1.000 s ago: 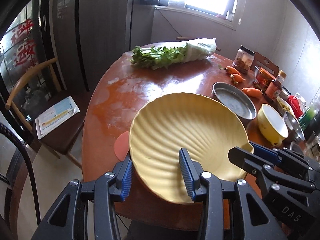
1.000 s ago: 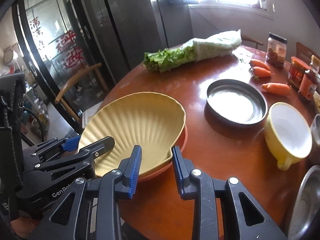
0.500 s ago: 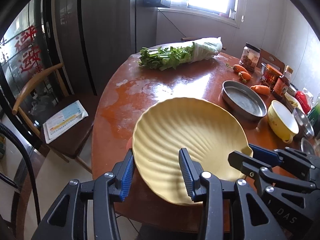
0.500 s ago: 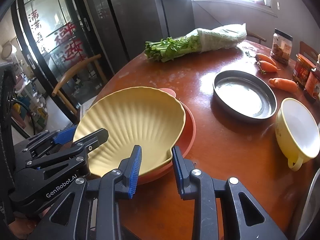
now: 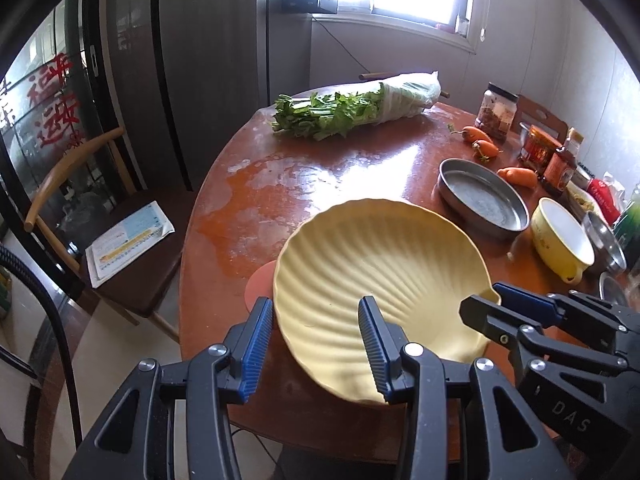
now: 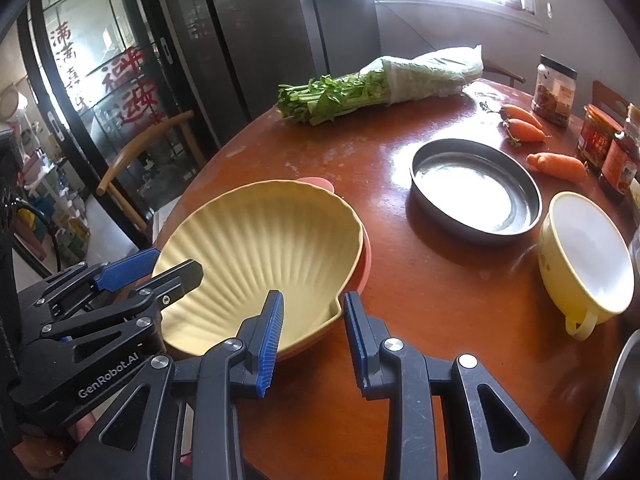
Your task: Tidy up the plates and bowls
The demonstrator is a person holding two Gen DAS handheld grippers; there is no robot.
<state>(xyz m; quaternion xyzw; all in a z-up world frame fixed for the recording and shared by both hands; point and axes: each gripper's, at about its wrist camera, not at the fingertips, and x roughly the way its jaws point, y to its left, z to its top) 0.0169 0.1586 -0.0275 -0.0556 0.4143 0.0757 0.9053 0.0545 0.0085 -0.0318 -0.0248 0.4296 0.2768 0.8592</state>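
A yellow shell-shaped plate point(image 5: 376, 276) point(image 6: 260, 260) sits on a salmon-pink plate point(image 5: 260, 280) point(image 6: 366, 256) at the table's near edge. My left gripper point(image 5: 316, 344) is open, its fingers on either side of the shell plate's near-left rim. My right gripper point(image 6: 314, 332) is open, its fingers straddling the plate's small handle corner. Each gripper shows in the other's view, the left one point(image 6: 156, 276), the right one point(image 5: 496, 304). A round metal pan point(image 5: 482, 198) point(image 6: 476, 190) and a yellow bowl with a handle point(image 5: 562, 240) point(image 6: 586, 256) stand to the right.
A bundle of greens in a bag point(image 5: 352, 110) point(image 6: 376, 84) lies at the far side of the round wooden table point(image 5: 280, 184). Carrots point(image 6: 556, 166), jars and bottles point(image 5: 496, 110) crowd the right side. A metal bowl point(image 5: 604, 240) is at far right. A chair with papers point(image 5: 128, 240) stands left.
Both grippers have drawn back and up a little from the table; more of the table shows. The right gripper's jaws have opened wider. The shell plate stays on the pink plate.
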